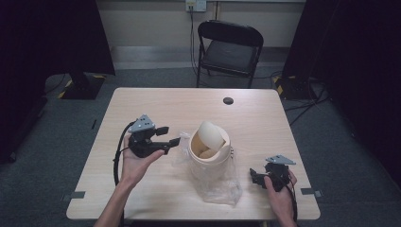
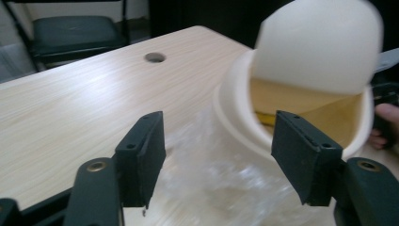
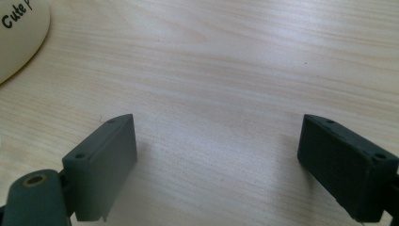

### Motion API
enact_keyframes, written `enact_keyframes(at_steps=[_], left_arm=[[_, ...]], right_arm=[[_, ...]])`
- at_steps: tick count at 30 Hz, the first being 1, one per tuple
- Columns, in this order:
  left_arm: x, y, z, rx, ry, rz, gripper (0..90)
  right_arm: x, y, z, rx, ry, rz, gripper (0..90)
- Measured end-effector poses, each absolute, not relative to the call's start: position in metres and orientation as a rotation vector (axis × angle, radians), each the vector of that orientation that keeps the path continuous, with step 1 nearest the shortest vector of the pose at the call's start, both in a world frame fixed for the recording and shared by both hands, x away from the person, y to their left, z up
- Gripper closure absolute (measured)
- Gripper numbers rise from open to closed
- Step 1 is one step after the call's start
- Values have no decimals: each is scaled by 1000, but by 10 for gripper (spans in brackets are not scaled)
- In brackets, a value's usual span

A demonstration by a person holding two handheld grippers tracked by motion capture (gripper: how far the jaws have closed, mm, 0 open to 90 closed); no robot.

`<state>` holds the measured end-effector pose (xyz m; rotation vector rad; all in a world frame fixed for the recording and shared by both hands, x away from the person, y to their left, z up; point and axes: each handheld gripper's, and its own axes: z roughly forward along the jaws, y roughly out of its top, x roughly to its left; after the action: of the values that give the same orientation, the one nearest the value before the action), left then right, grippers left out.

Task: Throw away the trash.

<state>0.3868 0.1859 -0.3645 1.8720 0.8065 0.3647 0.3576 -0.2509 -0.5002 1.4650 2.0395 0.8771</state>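
Note:
A small cream bin (image 1: 209,149) with a tilted swing lid (image 1: 211,134) stands near the middle of the table, on a crumpled clear plastic bag (image 1: 218,182). My left gripper (image 1: 169,136) is held just left of the bin, open, jaws pointing at it. In the left gripper view the bin (image 2: 301,94) and the plastic bag (image 2: 221,174) lie just beyond the open gripper (image 2: 219,157). My right gripper (image 1: 254,176) rests low at the right front of the table, open, nothing between its jaws. In the right gripper view the gripper (image 3: 216,155) is open over bare wood, with the bin's edge (image 3: 19,33) at upper left.
The light wooden table (image 1: 156,106) has a round cable hole (image 1: 228,100) at the back. A black folding chair (image 1: 229,49) stands behind the table. Dark curtains hang at both sides, and cables lie on the floor at right.

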Motion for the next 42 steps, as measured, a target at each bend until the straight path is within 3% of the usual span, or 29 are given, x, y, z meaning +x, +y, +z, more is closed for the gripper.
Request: enact_keyframes(at_steps=[8, 16, 26, 33, 42], left_arm=[[382, 221, -382, 1853, 943, 408, 184], [375, 260, -416, 1832, 1097, 363, 179], [365, 300, -453, 1891, 1245, 412, 175], [361, 308, -481, 2000, 1316, 433, 175], [356, 307, -496, 2017, 1368, 523, 168]], right_arm=[[358, -251, -500, 1465, 2040, 877, 113], [358, -251, -500, 1465, 2040, 877, 114], [358, -251, -500, 1466, 2038, 875, 113], [358, -251, -500, 1466, 2038, 875, 113], [358, -251, -500, 1466, 2038, 875, 113]])
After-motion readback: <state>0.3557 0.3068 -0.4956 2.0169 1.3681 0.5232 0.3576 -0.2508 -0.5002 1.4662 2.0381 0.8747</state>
